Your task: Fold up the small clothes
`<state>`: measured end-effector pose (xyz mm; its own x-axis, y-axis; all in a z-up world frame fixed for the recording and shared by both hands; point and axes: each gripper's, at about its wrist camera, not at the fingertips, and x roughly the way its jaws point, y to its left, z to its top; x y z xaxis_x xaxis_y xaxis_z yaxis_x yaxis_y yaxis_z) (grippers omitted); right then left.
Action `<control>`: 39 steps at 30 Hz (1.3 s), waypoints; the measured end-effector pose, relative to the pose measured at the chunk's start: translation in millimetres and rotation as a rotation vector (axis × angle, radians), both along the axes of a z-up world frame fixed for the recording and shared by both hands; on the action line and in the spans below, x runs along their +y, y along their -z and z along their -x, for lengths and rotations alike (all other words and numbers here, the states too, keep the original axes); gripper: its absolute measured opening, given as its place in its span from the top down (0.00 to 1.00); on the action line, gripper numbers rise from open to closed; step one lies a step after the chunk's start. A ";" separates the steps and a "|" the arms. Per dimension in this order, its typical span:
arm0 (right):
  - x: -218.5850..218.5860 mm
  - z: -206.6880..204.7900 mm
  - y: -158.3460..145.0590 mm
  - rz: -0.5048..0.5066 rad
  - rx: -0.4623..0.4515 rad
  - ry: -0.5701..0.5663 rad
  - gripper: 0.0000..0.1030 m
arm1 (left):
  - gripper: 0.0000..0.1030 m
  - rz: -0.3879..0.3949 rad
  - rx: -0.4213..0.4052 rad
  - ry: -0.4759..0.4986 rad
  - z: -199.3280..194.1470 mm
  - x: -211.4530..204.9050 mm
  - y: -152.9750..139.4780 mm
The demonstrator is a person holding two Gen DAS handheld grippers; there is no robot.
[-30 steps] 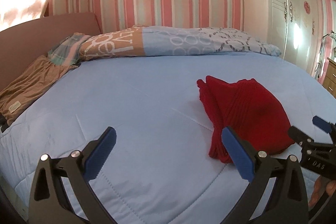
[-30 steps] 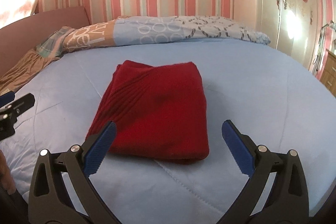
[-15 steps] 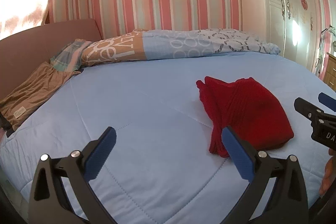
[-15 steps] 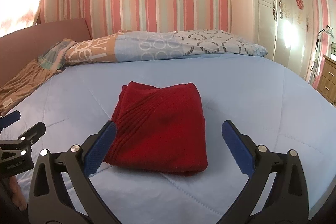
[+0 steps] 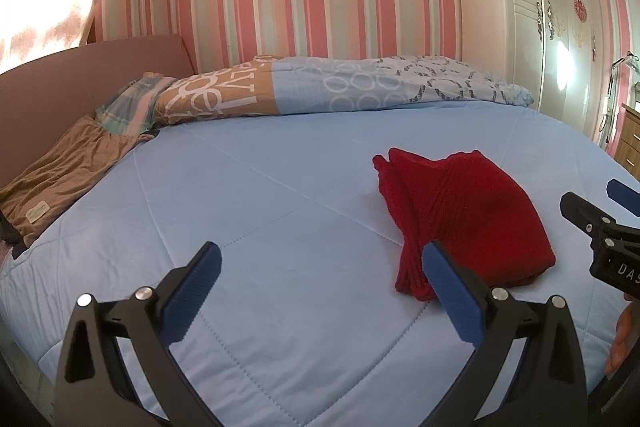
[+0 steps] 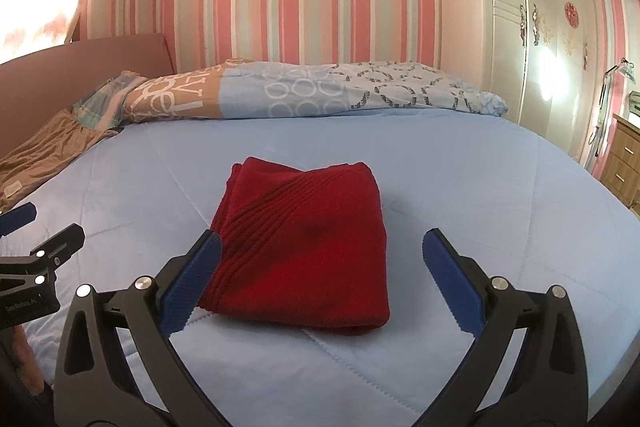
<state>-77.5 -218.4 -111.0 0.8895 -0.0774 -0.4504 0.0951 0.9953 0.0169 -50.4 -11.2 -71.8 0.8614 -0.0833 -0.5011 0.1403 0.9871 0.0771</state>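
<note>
A folded red knitted garment (image 6: 308,243) lies flat on the light blue bedspread (image 6: 480,187). In the left wrist view the garment (image 5: 472,219) lies to the right. My right gripper (image 6: 322,267) is open and empty, held above the bed just in front of the garment. My left gripper (image 5: 320,279) is open and empty, over bare bedspread (image 5: 248,211) to the left of the garment. The right gripper also shows at the right edge of the left wrist view (image 5: 600,219), and the left gripper at the left edge of the right wrist view (image 6: 36,243).
A patterned folded duvet (image 6: 320,91) lies along the far side of the bed. Brown clothing (image 5: 60,175) and a plaid piece (image 5: 128,103) lie at the far left by the headboard (image 5: 80,75). A white wardrobe (image 6: 532,27) and a wooden drawer unit (image 6: 624,159) stand at the right.
Both grippers have drawn back and risen away from the garment, which now looks smaller and farther. The garment has not moved. Both grippers stay open.
</note>
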 end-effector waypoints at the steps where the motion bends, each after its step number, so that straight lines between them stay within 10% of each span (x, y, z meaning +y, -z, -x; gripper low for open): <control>1: 0.0 0.6 0.2 0.002 -0.001 0.001 0.03 | 0.02 -0.002 0.000 0.000 0.3 0.2 -0.1; 39: 2.7 -2.1 0.3 0.001 -0.003 0.019 0.03 | 0.02 0.002 0.015 -0.025 -4.7 0.6 2.7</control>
